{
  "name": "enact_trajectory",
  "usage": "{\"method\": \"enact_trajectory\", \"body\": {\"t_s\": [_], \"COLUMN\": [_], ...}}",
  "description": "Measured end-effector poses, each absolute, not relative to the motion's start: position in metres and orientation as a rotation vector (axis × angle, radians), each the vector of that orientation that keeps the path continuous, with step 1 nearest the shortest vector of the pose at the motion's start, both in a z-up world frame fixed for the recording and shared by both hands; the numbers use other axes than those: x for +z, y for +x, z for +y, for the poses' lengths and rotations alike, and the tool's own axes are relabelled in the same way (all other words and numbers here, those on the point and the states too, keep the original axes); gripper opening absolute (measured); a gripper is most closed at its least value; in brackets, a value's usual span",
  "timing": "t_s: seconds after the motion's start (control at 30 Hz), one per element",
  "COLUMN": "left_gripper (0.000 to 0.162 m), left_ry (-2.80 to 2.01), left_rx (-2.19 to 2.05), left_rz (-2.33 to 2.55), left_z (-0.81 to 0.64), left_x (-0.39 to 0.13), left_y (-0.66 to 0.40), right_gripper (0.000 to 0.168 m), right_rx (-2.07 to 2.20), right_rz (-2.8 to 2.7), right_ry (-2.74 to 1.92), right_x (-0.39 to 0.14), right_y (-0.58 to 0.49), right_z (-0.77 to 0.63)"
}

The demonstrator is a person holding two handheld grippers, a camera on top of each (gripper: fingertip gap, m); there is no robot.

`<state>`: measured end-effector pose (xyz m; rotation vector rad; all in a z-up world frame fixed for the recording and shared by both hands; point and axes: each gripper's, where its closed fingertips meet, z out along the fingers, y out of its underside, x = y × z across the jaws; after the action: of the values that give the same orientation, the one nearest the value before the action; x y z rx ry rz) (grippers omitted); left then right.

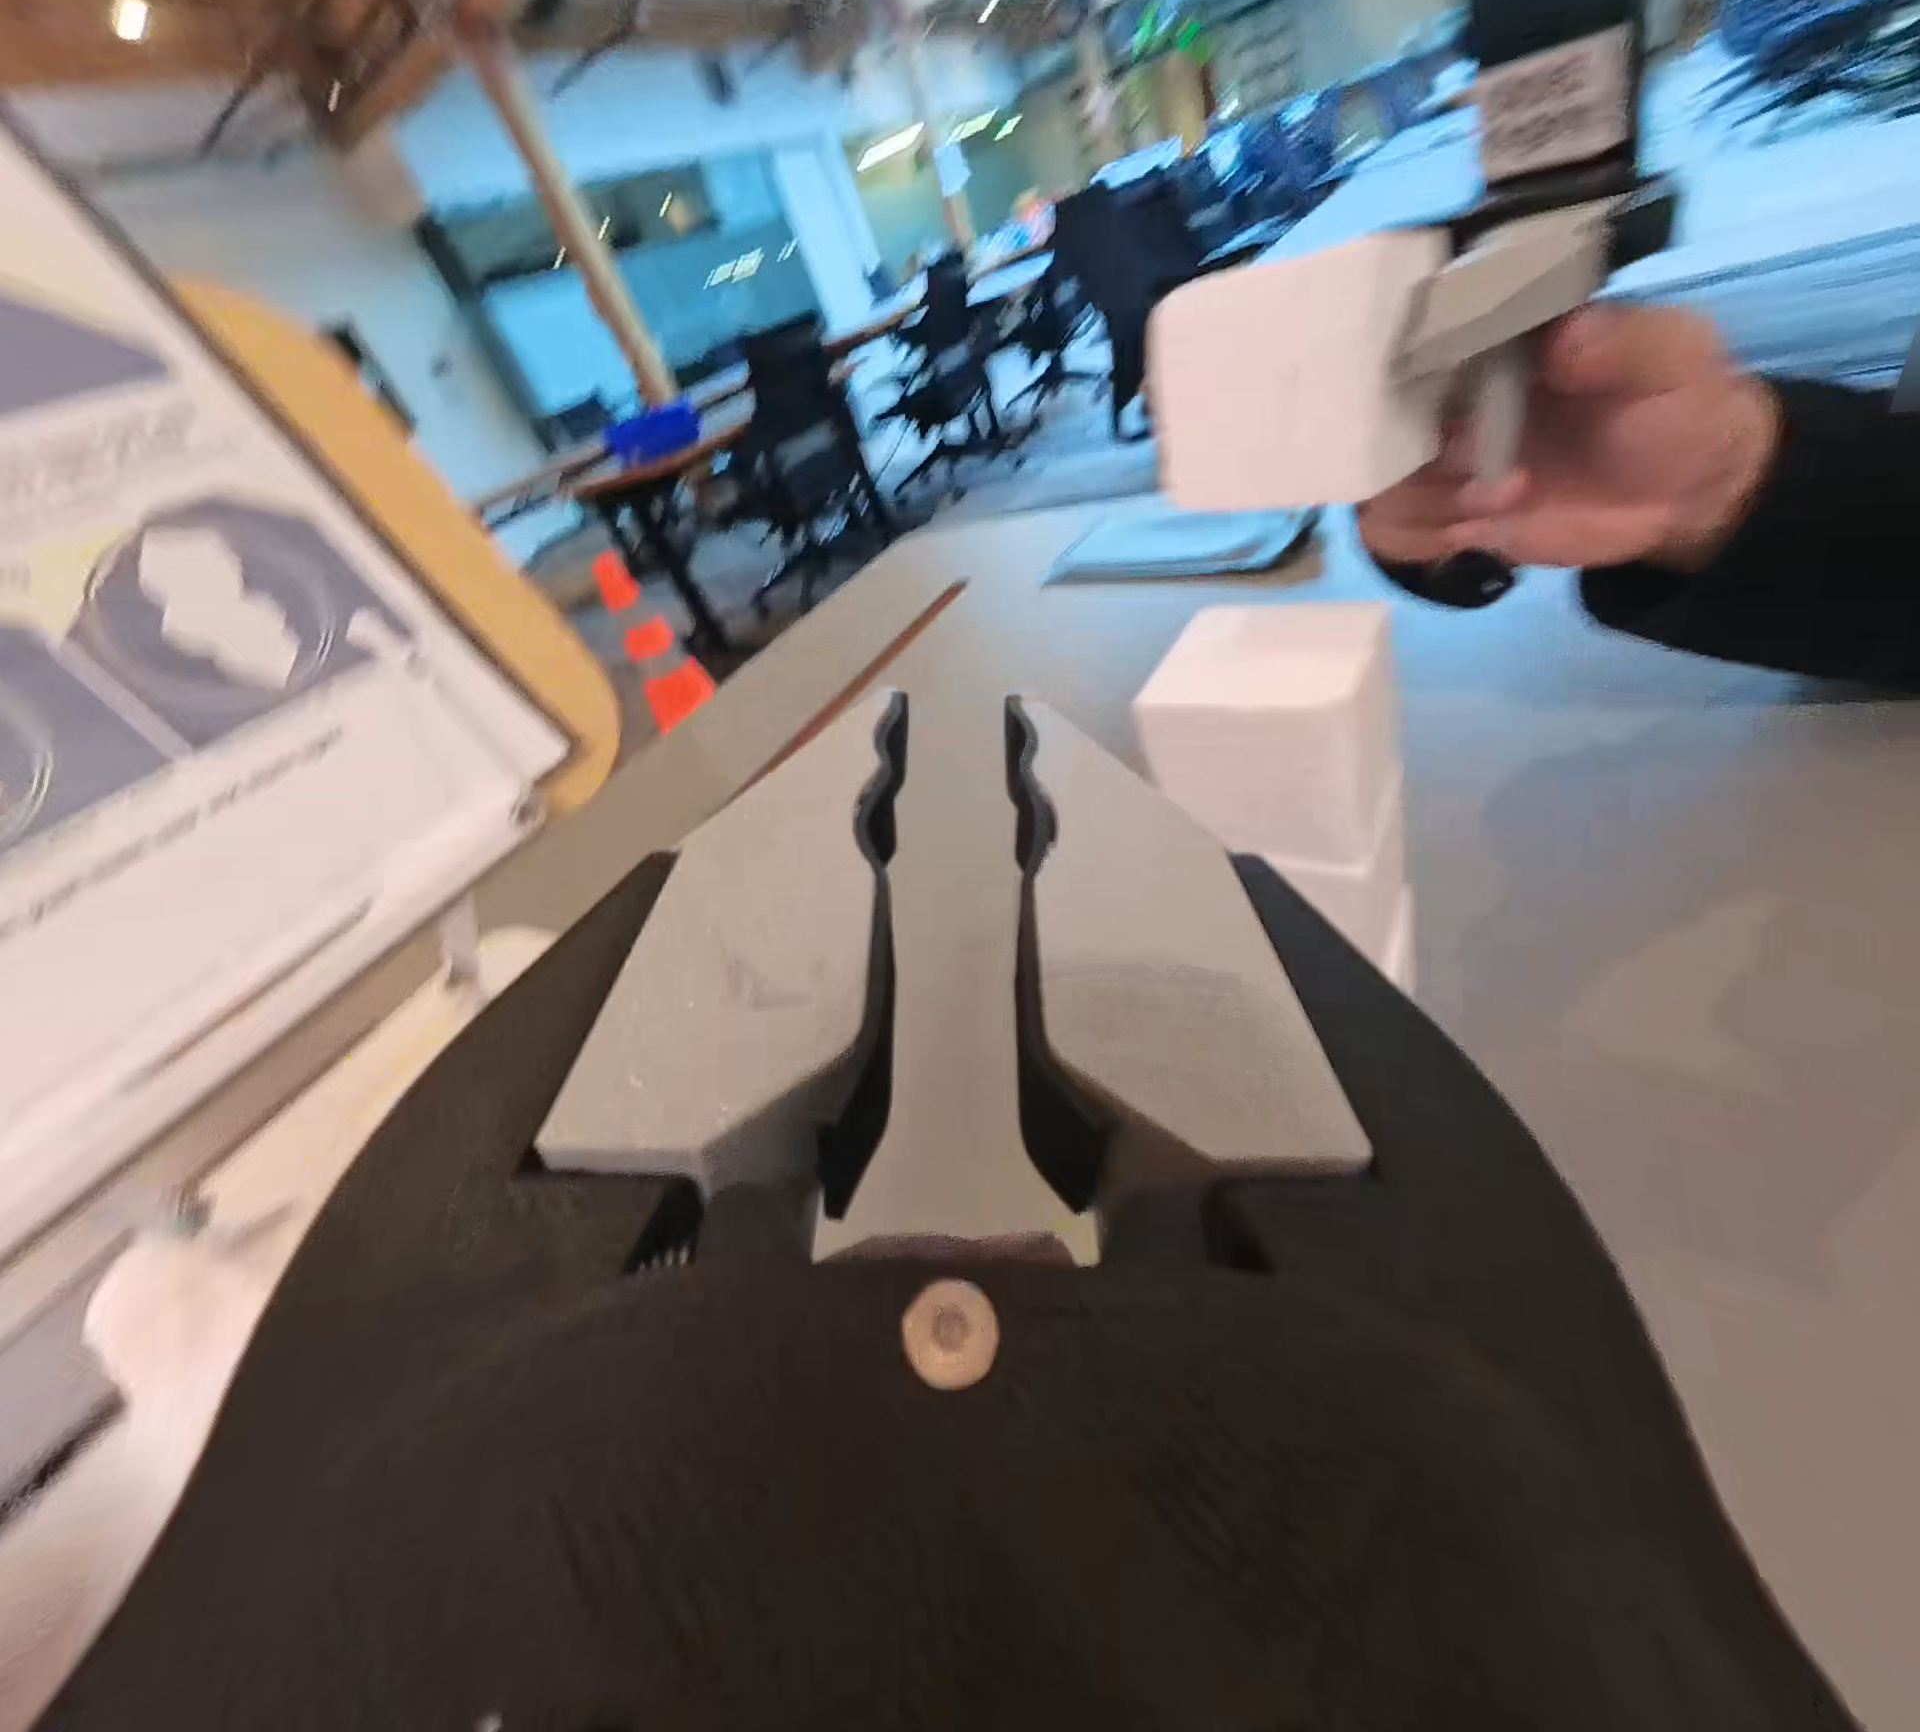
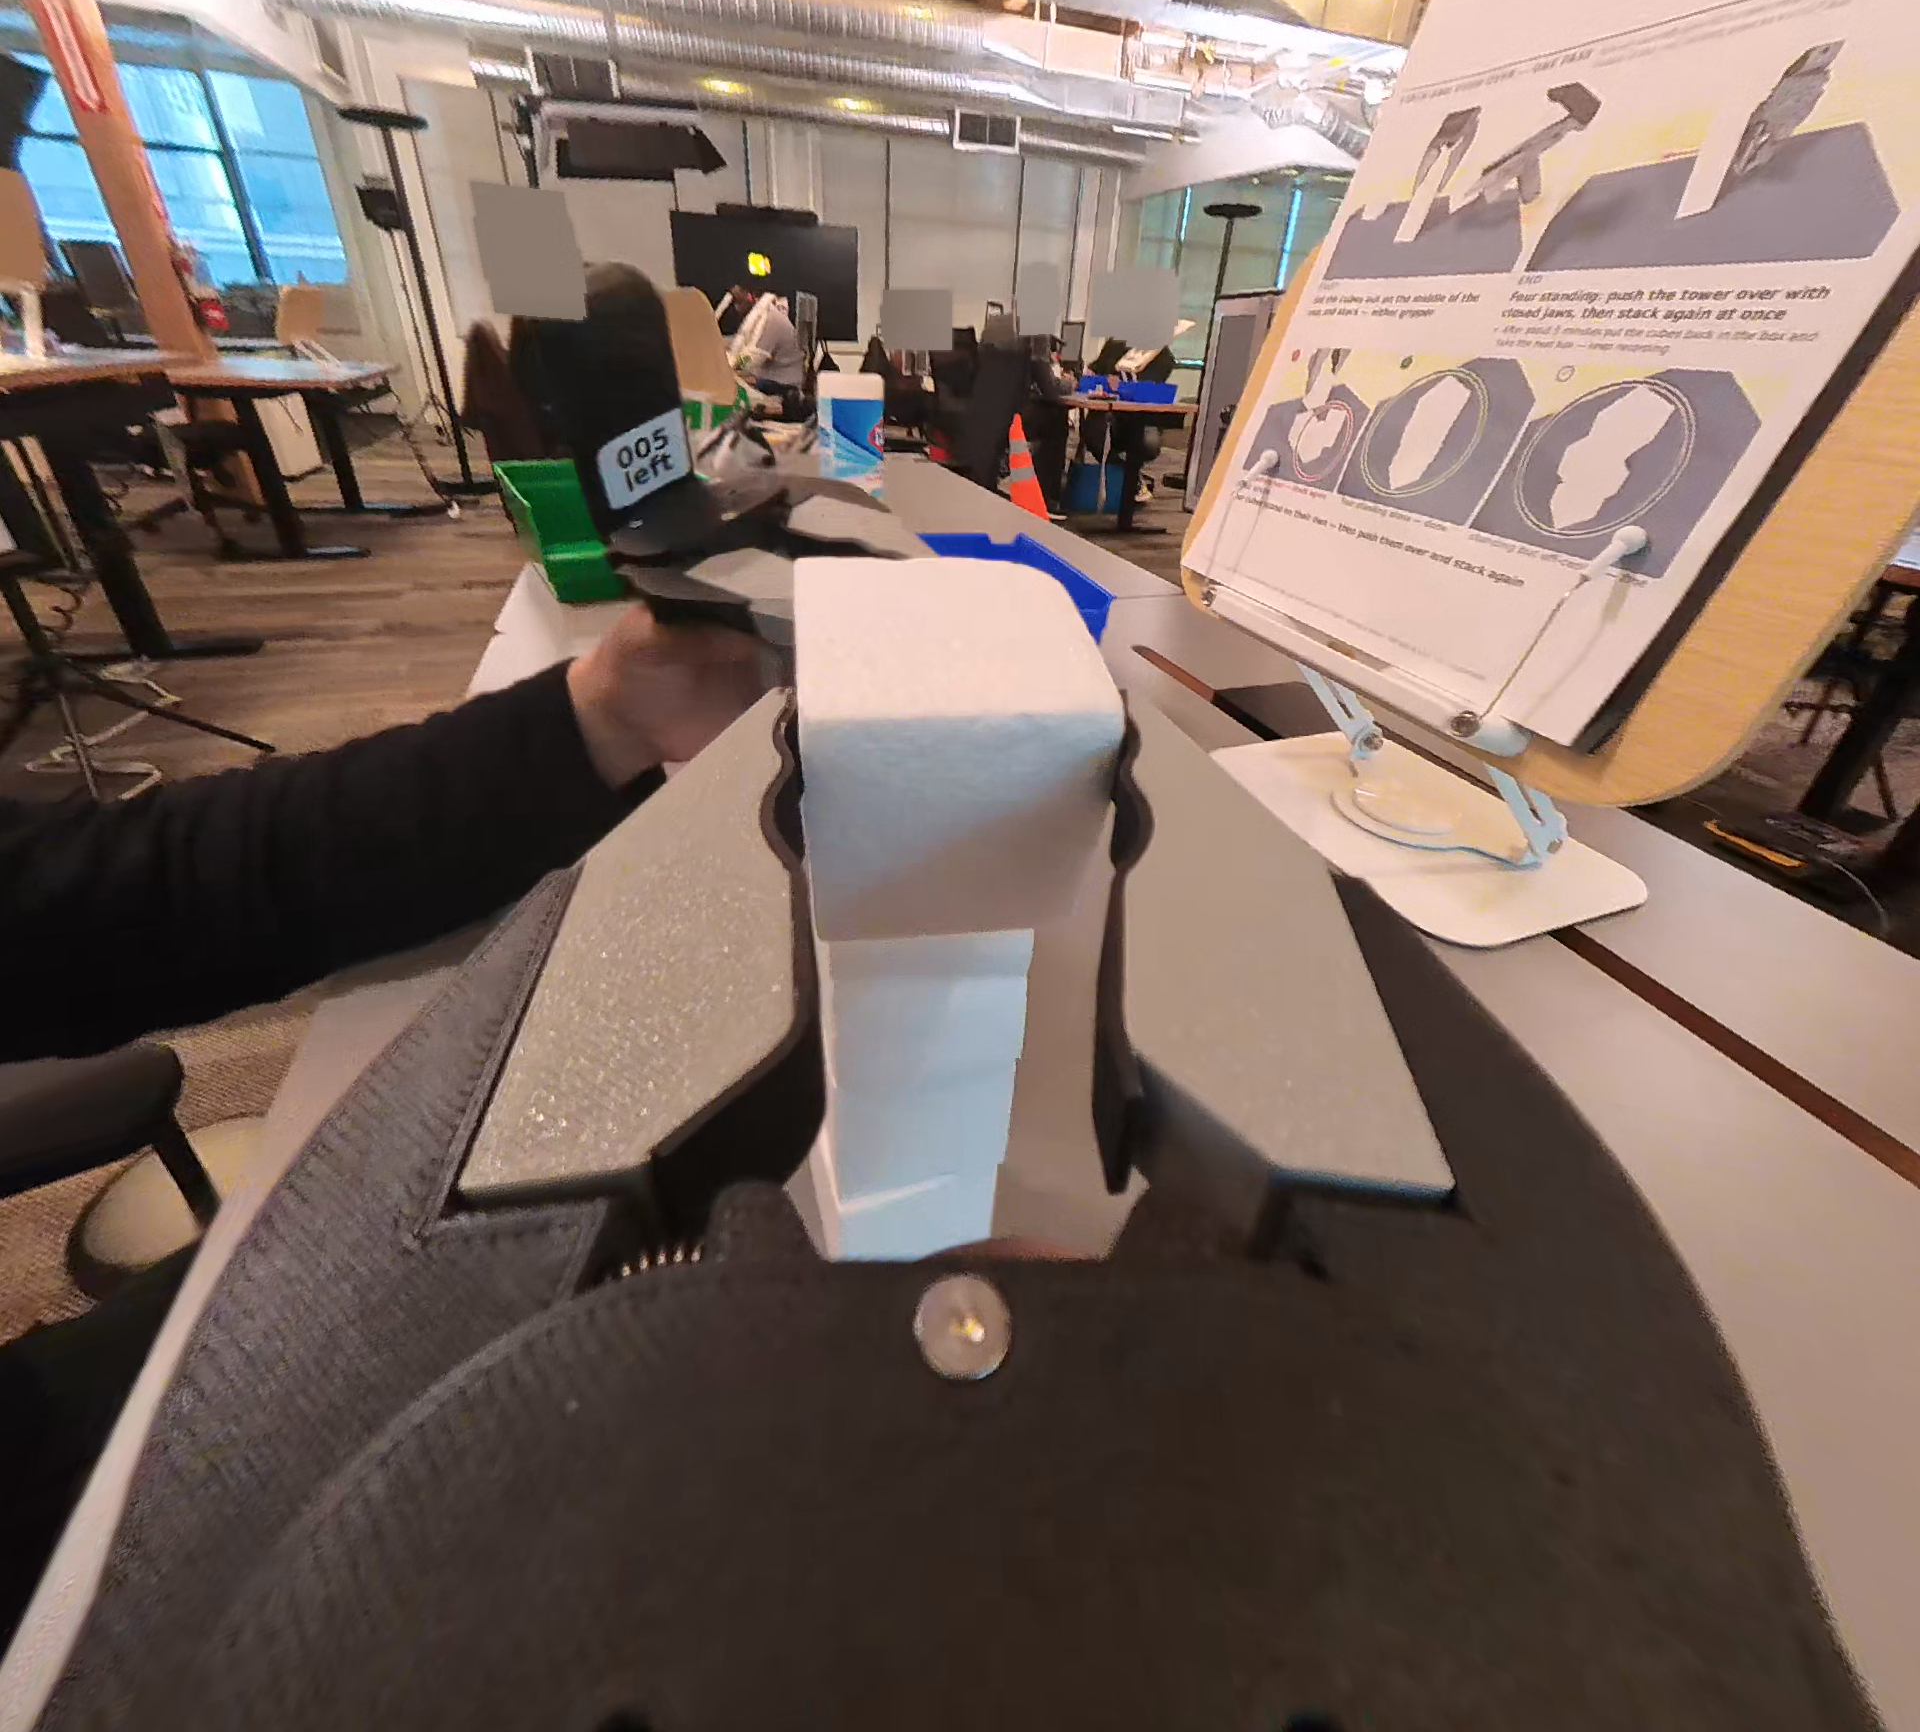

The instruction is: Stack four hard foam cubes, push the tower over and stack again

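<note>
The right gripper (image 2: 958,778) has its jaws clamped on a white hard foam cube (image 2: 951,737), held in the air above a stack of white foam cubes (image 2: 925,1080) standing on the grey tabletop (image 2: 1621,1163). The left gripper (image 1: 954,726) holds nothing, its jaws set to a narrow gap, just left of that stack. A paper instruction sheet on a wooden stand (image 2: 1558,332) rests at the tabletop's edge.
</note>
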<state>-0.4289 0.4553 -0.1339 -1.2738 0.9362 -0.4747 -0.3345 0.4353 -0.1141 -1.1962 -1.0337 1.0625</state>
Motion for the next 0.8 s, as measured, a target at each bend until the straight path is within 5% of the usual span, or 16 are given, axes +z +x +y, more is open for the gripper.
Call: {"method": "enact_trajectory", "body": {"t_s": [0.3,0.8], "left_gripper": [0.018,0.019], "left_ry": [-1.715,-1.722], "left_rx": [-0.326,-0.307], "left_rz": [0.709,0.701], "left_z": [0.524,0.526], "left_x": [-0.208,-0.208], "left_y": [-0.475,-0.475], "right_gripper": [0.057,0.057], "right_rx": [1.004,1.058], "right_rz": [-1.172,-1.258], "right_ry": [-1.215,-1.216], "right_x": [-0.131,-0.134], "right_y": [-0.349,-0.365], "right_z": [0.427,0.428]}}
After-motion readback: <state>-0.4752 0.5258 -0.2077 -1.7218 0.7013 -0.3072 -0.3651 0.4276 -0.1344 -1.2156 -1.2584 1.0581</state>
